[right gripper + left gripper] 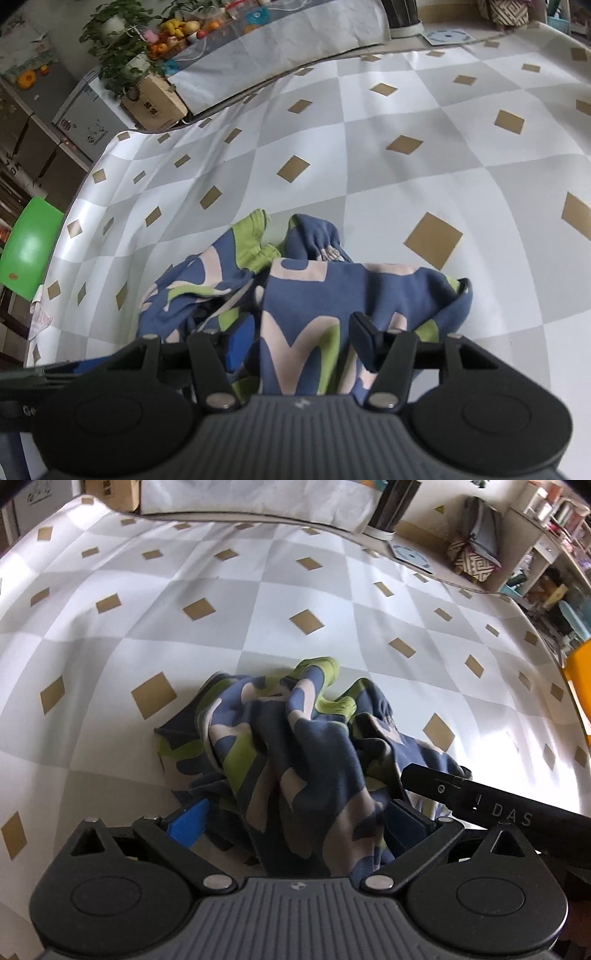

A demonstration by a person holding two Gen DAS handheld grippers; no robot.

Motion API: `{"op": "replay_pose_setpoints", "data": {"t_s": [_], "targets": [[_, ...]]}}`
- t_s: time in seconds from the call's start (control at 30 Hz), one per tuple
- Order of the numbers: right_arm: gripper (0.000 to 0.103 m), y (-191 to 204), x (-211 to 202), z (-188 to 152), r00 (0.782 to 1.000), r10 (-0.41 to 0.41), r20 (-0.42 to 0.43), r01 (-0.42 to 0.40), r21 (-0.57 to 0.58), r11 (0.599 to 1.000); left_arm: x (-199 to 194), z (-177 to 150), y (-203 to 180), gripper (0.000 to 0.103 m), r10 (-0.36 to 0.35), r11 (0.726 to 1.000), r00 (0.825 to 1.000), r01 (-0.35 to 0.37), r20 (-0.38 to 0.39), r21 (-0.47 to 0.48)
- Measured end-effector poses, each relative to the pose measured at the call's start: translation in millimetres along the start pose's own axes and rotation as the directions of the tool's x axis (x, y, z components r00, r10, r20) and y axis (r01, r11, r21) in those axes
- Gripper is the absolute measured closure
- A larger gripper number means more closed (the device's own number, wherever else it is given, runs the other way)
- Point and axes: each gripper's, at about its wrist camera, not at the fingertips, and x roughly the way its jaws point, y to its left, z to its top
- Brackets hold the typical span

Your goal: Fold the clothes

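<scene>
The patterned garment (295, 746) lies crumpled on the checked tablecloth (258, 602); unfolded. Left gripper (295, 823) and right gripper (301, 343) both stand spread, fabric loose between the jaws, probably seeking an edge.

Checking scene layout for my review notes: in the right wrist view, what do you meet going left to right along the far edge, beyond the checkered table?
Green plastic chair seat → leafy potted plant in a cardboard box → pile of fruit → woven patterned basket.

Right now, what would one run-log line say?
task: fold clothes | garment: crumpled on checkered cloth | left hand-held gripper: open around it | right hand-held gripper: open around it
</scene>
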Motion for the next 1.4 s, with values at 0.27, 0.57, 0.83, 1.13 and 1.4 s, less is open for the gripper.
{"op": "replay_pose_setpoints", "data": {"t_s": [0.27,0.57,0.83,1.13,1.4], "targets": [[0.048,5,8,-3,1.000,-0.015,-0.025,0.015,-0.006,1.000,7,-4,6,0.009,0.063,0.998,0.998,-0.063,-0.007,0.002],[0.056,19,20,-13,0.997,-0.068,-0.040,0.064,-0.097,0.993,11,-7,21,0.030,0.098,0.994,0.995,-0.099,-0.017,-0.049],[0.090,9,13,-11,0.993,-0.121,0.007,0.122,-0.084,0.989,5,-6,39,0.040,0.176,0.978,0.984,-0.172,0.022,-0.119],[0.092,-15,-1,-6,0.976,-0.208,0.056,0.210,-0.034,0.977,-8,-2,59,0.042,0.270,0.952,0.961,-0.256,0.063,-0.167],[0.090,-37,-15,-4,0.954,-0.290,0.074,0.289,0.023,0.957,-15,-4,80,0.042,0.361,0.921,0.931,-0.346,0.059,-0.180]]}}
